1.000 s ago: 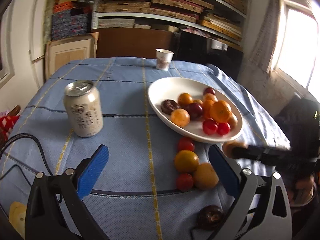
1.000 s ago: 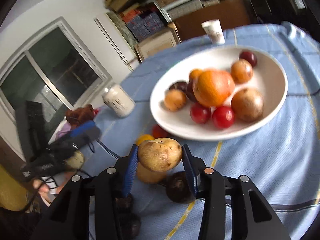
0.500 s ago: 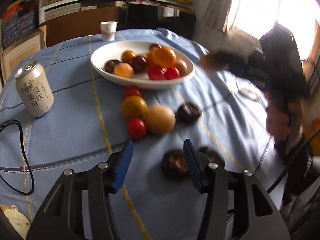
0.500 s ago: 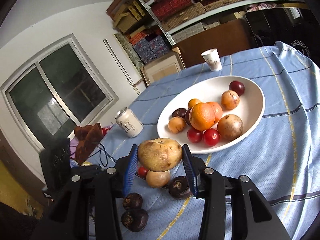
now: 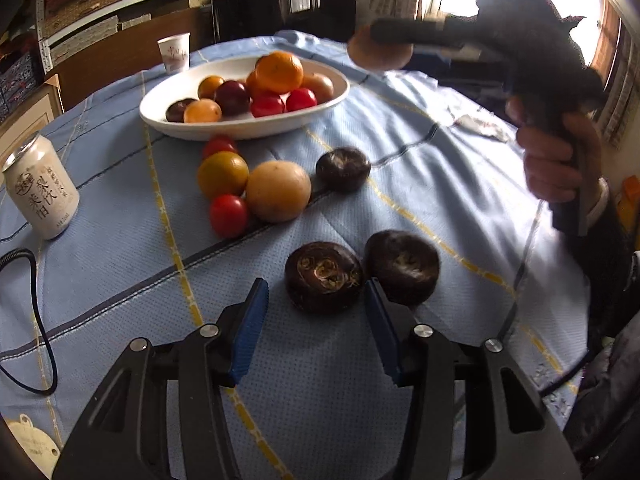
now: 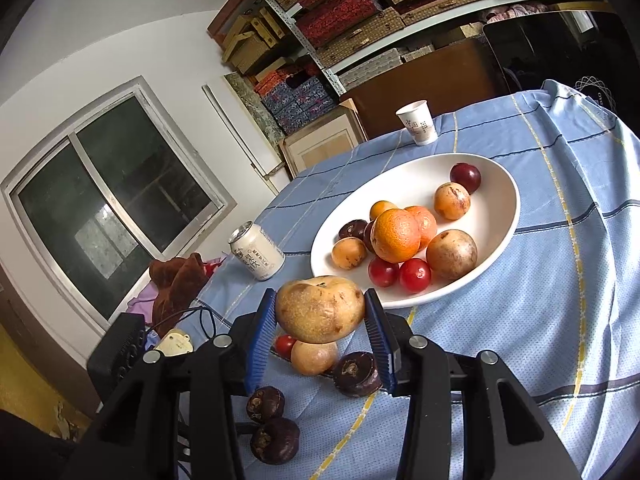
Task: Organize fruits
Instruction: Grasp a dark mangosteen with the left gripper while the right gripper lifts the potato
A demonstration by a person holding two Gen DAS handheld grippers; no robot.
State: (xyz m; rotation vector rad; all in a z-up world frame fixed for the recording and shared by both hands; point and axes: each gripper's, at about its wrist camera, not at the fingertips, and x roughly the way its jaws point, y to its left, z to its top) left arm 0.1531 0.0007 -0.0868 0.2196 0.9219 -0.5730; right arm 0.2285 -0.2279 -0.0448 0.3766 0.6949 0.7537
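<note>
Fruits lie partly in the white oval bowl, partly loose on the blue-checked tabletop. Right gripper pinches a tan, blotchy round fruit aloft short of the bowl; next, probably carry and release. Left gripper, spread, flanks a dark brown wrinkled fruit; closing should grasp it.

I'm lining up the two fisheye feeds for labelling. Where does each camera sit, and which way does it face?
Left wrist: behind the open left gripper, low over the blue checked tablecloth, facing two dark round water chestnuts; the person's right hand shows.
Right wrist: behind the right gripper, jaws shut on a tan russet pear, raised, facing the white oval plate.
Shared: plate, white drink can, paper cup.
</note>
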